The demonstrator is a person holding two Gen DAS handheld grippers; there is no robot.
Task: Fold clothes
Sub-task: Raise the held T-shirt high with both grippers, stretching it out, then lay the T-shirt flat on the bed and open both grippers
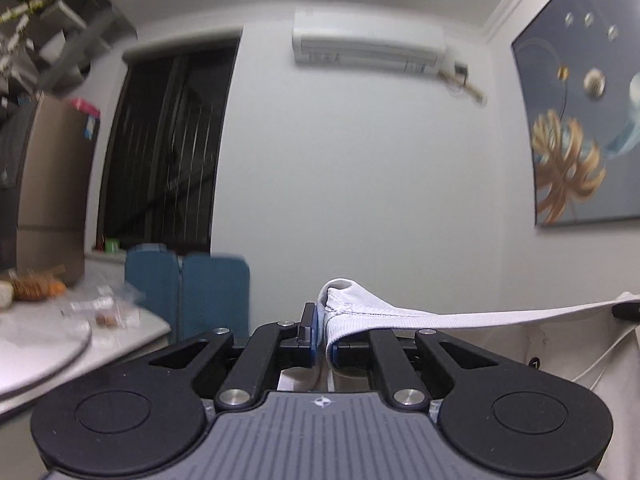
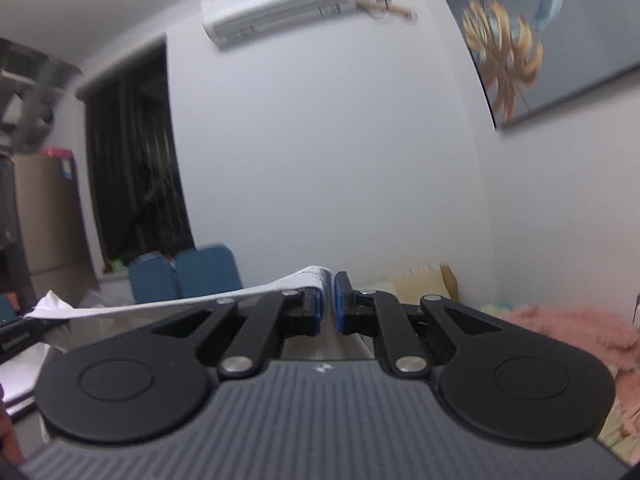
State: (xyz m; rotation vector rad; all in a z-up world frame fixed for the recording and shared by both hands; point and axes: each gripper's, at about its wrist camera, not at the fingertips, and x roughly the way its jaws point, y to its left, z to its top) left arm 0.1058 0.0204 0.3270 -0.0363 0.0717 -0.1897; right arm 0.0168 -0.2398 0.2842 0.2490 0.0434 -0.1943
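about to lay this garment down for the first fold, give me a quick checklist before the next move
1. Left gripper shut on the white garment: ok.
2. Right gripper shut on the same ribbed edge: ok.
3. Edge stretched flat between the two grippers: ok.
4. Rest of garment hanging free, untangled: cannot tell.
5. Drawstring clear of the fold: cannot tell.
6. Surface below ready: cannot tell.

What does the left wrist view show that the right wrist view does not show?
Only left wrist: a round table with snacks. Only right wrist: a pink blanket and a cardboard box. Both: each claw, left and right, shut on the white garment stretched between them; also the air conditioner, painting, dark window and blue chairs.
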